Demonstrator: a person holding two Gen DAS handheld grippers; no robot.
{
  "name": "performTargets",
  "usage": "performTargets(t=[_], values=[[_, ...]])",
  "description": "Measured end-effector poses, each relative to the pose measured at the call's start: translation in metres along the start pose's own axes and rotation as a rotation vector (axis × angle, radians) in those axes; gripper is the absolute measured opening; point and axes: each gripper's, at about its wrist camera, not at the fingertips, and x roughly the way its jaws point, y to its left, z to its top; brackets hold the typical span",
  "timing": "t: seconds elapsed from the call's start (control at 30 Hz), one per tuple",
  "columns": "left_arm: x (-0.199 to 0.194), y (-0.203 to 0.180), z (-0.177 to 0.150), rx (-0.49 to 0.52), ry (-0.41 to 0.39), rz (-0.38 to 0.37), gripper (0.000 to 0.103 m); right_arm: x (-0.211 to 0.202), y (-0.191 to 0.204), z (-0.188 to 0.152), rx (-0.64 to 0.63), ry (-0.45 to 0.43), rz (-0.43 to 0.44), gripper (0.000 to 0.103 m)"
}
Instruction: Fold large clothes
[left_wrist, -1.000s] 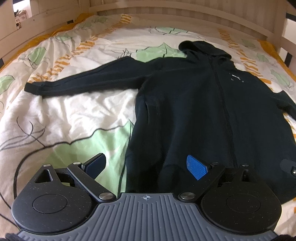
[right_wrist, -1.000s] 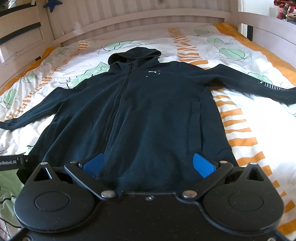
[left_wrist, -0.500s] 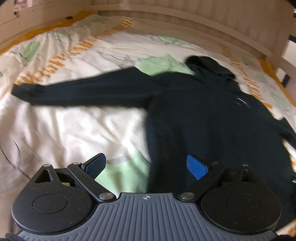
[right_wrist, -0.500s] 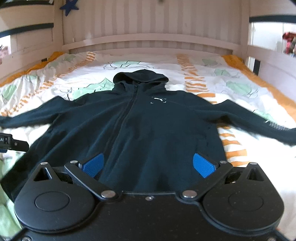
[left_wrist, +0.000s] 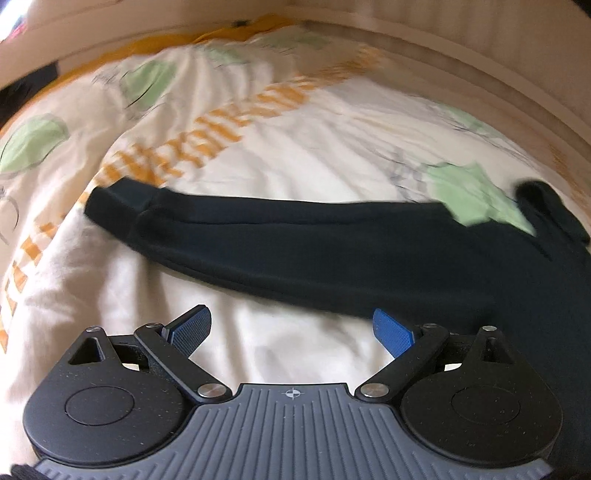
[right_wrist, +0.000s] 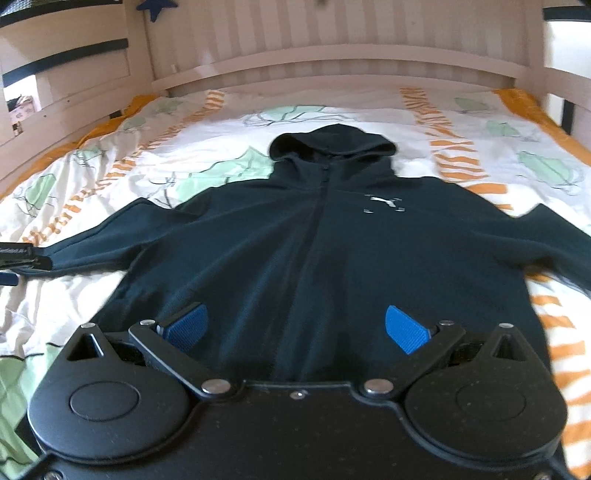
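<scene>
A black zip hoodie (right_wrist: 332, 251) lies flat and face up on the bed, hood toward the headboard, both sleeves spread out. In the left wrist view its left sleeve (left_wrist: 295, 243) stretches across the sheet, cuff at the left. My left gripper (left_wrist: 291, 332) is open and empty, just short of that sleeve, above bare sheet. My right gripper (right_wrist: 295, 326) is open and empty over the hoodie's lower hem. The left gripper's body (right_wrist: 18, 258) shows at the left edge of the right wrist view.
The bed has a white duvet (right_wrist: 110, 173) with green leaves and orange stripes. A pale wooden headboard (right_wrist: 332, 66) and side rails (right_wrist: 66, 99) close in the bed on three sides.
My left gripper has swung left and forward from the hoodie's body toward the left sleeve. The right gripper has pulled back and levelled, still over the hem. Both stay open.
</scene>
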Motion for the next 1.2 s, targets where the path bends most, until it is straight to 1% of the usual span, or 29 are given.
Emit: performTargets(t=[0.2, 0.27, 0.37, 0.53, 0.57, 0.63, 0.67, 0.7, 0.73, 0.77, 0.8, 0.83, 0.9, 0.93, 0.97, 1.0, 1.13, 1.2], values=[[0.043, 0.046, 0.030, -0.153, 0.031, 0.081, 0.095, 0.028, 0.014, 0.017, 0.017, 0.028, 0.066, 0.102], [0.055, 0.062, 0.037, -0.232, 0.026, 0.096, 0.095, 0.038, 0.018, 0.026, 0.030, 0.031, 0.082, 0.102], [0.068, 0.080, 0.043, -0.339, 0.007, 0.094, 0.094, 0.052, 0.025, 0.037, 0.044, 0.024, 0.102, 0.102], [0.074, 0.088, 0.043, -0.391, -0.062, 0.062, 0.092, 0.076, 0.041, 0.055, 0.016, 0.015, 0.127, 0.102], [0.075, 0.089, 0.043, -0.405, -0.068, 0.059, 0.086, 0.081, 0.045, 0.057, 0.003, 0.013, 0.135, 0.102], [0.074, 0.092, 0.045, -0.419, -0.079, 0.042, 0.070, 0.090, 0.051, 0.060, -0.017, 0.012, 0.148, 0.100], [0.073, 0.094, 0.046, -0.422, -0.092, 0.032, 0.050, 0.095, 0.054, 0.061, -0.024, 0.013, 0.152, 0.093], [0.071, 0.096, 0.047, -0.430, -0.107, 0.028, 0.026, 0.100, 0.057, 0.062, -0.031, 0.019, 0.159, 0.086], [0.069, 0.098, 0.047, -0.442, -0.123, 0.027, 0.017, 0.106, 0.060, 0.064, -0.036, 0.027, 0.174, 0.083], [0.068, 0.100, 0.047, -0.455, -0.136, 0.022, 0.014, 0.111, 0.062, 0.064, -0.036, 0.035, 0.189, 0.075], [0.065, 0.101, 0.047, -0.461, -0.155, 0.004, 0.010, 0.117, 0.065, 0.065, -0.034, 0.042, 0.202, 0.065], [0.062, 0.100, 0.048, -0.456, -0.172, -0.009, 0.008, 0.123, 0.068, 0.066, -0.031, 0.049, 0.212, 0.060], [0.055, 0.093, 0.052, -0.422, -0.212, -0.012, 0.007, 0.135, 0.074, 0.069, -0.037, 0.067, 0.244, 0.040], [0.049, 0.088, 0.054, -0.398, -0.237, -0.015, 0.007, 0.139, 0.078, 0.071, -0.042, 0.072, 0.262, 0.036], [0.043, 0.082, 0.057, -0.372, -0.266, -0.023, 0.007, 0.144, 0.082, 0.072, -0.049, 0.075, 0.277, 0.028], [0.037, 0.079, 0.058, -0.355, -0.288, -0.032, 0.007, 0.148, 0.087, 0.073, -0.060, 0.075, 0.288, 0.024], [0.010, 0.060, 0.062, -0.259, -0.386, -0.077, 0.007, 0.163, 0.103, 0.080, -0.081, 0.075, 0.315, 0.024], [0.001, 0.051, 0.064, -0.221, -0.417, -0.104, 0.007, 0.173, 0.108, 0.083, -0.071, 0.085, 0.318, 0.024]])
